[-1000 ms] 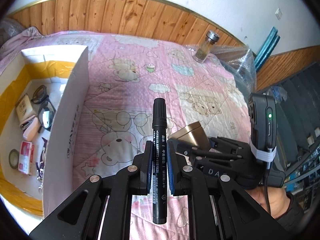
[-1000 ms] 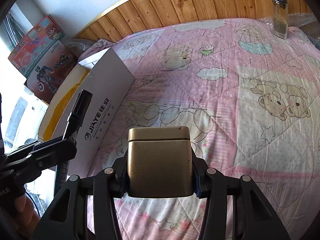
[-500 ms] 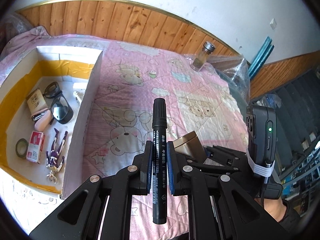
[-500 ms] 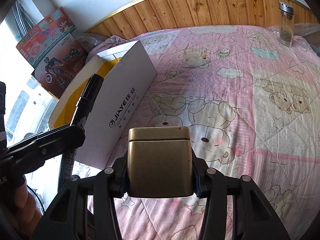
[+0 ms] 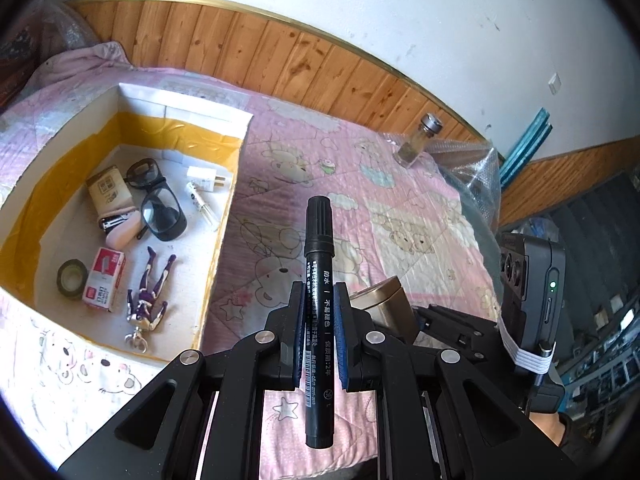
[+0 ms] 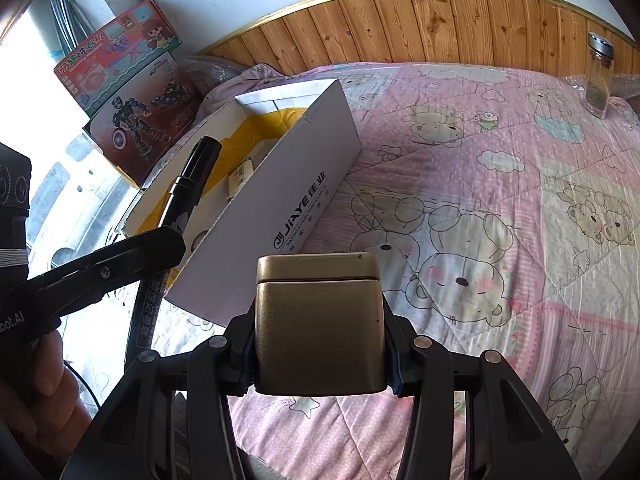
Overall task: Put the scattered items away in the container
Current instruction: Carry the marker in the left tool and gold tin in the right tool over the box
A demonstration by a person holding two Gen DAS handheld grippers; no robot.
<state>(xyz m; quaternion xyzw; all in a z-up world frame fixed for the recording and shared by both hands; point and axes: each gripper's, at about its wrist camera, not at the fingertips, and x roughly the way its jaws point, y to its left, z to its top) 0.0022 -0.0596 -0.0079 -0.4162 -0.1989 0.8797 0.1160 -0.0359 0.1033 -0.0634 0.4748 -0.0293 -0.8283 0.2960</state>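
1. My left gripper is clamped on a black marker, which stands upright between the blue pads, its cap pointing away from me and its tail hanging below them.
2. My right gripper is clamped on a brass-coloured tin, lid edge forward, held above the pink bear-print bed quilt.
3. The white cardboard box, lined with yellow tape, sits on the quilt; seen from the left wrist, the marker is just right of the box's near wall, not yet over the opening.
4. Inside the box lie black glasses, a small tan packet, a pink stapler, a red-and-white staple box, a roll of dark tape, a purple figure keychain, a white plug adapter and a small clear item I cannot identify.
5. A glass jar with a metal lid stands on the quilt well beyond the box, near the wooden wall panel.
6. Compared with a second ago, the left wrist view has risen and now looks down into far more of the box floor; both grips are unchanged.
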